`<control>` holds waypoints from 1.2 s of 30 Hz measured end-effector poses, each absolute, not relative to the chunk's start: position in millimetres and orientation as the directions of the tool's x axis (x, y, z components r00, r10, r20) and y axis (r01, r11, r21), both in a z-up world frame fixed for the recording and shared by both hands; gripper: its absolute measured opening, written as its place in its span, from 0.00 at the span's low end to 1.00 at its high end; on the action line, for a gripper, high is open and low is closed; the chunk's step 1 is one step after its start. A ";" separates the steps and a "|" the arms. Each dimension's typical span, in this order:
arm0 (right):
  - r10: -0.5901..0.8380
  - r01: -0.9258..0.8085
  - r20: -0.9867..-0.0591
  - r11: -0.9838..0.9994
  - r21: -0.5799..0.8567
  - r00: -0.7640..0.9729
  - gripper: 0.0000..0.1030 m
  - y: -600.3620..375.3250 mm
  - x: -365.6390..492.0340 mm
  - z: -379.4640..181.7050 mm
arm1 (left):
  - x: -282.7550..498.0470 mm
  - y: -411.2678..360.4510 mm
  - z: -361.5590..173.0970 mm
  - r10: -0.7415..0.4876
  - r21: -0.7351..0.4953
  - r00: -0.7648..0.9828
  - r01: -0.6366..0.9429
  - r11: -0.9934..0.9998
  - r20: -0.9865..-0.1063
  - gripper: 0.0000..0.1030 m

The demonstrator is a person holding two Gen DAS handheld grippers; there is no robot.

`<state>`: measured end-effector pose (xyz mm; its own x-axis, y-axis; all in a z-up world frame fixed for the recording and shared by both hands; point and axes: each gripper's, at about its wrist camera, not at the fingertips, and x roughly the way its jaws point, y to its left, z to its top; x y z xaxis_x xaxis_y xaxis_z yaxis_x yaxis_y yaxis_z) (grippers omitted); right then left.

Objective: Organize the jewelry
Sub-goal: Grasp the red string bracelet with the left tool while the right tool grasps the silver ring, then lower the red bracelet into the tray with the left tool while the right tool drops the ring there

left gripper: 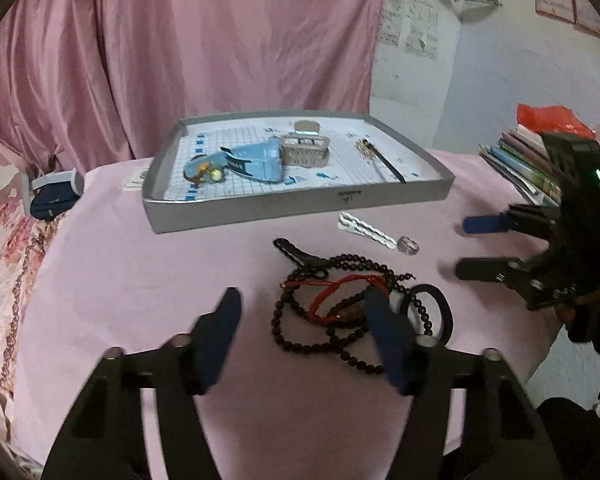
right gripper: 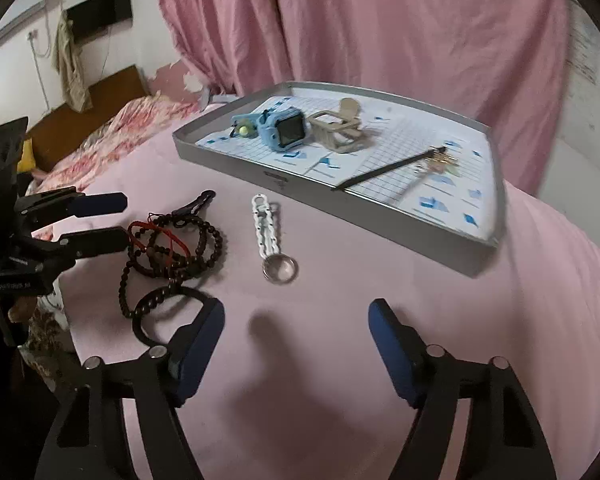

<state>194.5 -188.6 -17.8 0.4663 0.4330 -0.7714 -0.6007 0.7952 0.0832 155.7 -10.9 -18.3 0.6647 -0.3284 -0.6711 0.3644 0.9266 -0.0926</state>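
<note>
A tangle of dark bead strings [left gripper: 320, 320] [right gripper: 172, 248] with a red cord [left gripper: 340, 292] lies on the pink cloth beside a black ring band [left gripper: 440, 312] [right gripper: 156, 312] and a black clip [left gripper: 300, 254] [right gripper: 194, 204]. A white chain [left gripper: 366, 230] [right gripper: 265, 228] and a silver ring [left gripper: 409, 245] [right gripper: 281, 269] lie nearer the grey tray [left gripper: 300, 204] [right gripper: 380, 208]. The tray holds a blue watch [left gripper: 256, 164] [right gripper: 286, 132], a beige clasp [left gripper: 305, 148] [right gripper: 340, 130] and a black hair stick [left gripper: 384, 160] [right gripper: 392, 168]. My left gripper [left gripper: 304, 320] [right gripper: 112, 220] is open over the beads. My right gripper [right gripper: 296, 336] [left gripper: 464, 248] is open above bare cloth.
A stack of books [left gripper: 520, 164] stands at the table's right edge with a red bag [left gripper: 552, 118] behind. Pink curtain [left gripper: 180, 48] hangs behind the tray. A floral-covered bed [right gripper: 112, 136] lies to the left, with a dark blue pouch [left gripper: 52, 200] near the table.
</note>
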 end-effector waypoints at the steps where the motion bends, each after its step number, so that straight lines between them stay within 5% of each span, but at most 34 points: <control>1: 0.432 -0.608 -0.776 0.790 0.080 0.460 0.65 -185.2 197.2 -18.6 | 156.4 -12.4 -19.6 -0.331 -0.089 0.658 0.373 0.923 -0.676 0.45; 6: 0.425 -0.632 -0.796 0.772 0.071 0.431 0.45 -170.2 210.3 -23.5 | 160.1 -17.7 -24.7 -0.326 -0.077 0.641 0.384 0.920 -0.695 0.24; 13: 0.428 -0.651 -0.803 0.756 0.066 0.416 0.37 -158.8 220.0 -26.5 | 164.1 -21.0 -24.5 -0.318 -0.063 0.635 0.390 0.919 -0.704 0.04; 18: 0.420 -0.649 -0.800 0.759 0.051 0.429 0.19 -159.2 218.5 -26.9 | 159.9 -21.6 -22.7 -0.329 -0.074 0.636 0.393 0.917 -0.698 0.03; 36: 0.498 -0.617 -0.695 0.781 0.098 0.519 0.19 -184.2 193.7 2.7 | 150.5 -16.0 25.7 -0.341 -0.100 0.753 0.348 0.932 -0.563 0.02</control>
<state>193.7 -184.2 2.7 0.5192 0.4975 -0.6949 -0.6174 0.7806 0.0976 150.5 -16.0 25.7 0.7530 -0.3414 -0.5625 0.3481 0.9321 -0.0998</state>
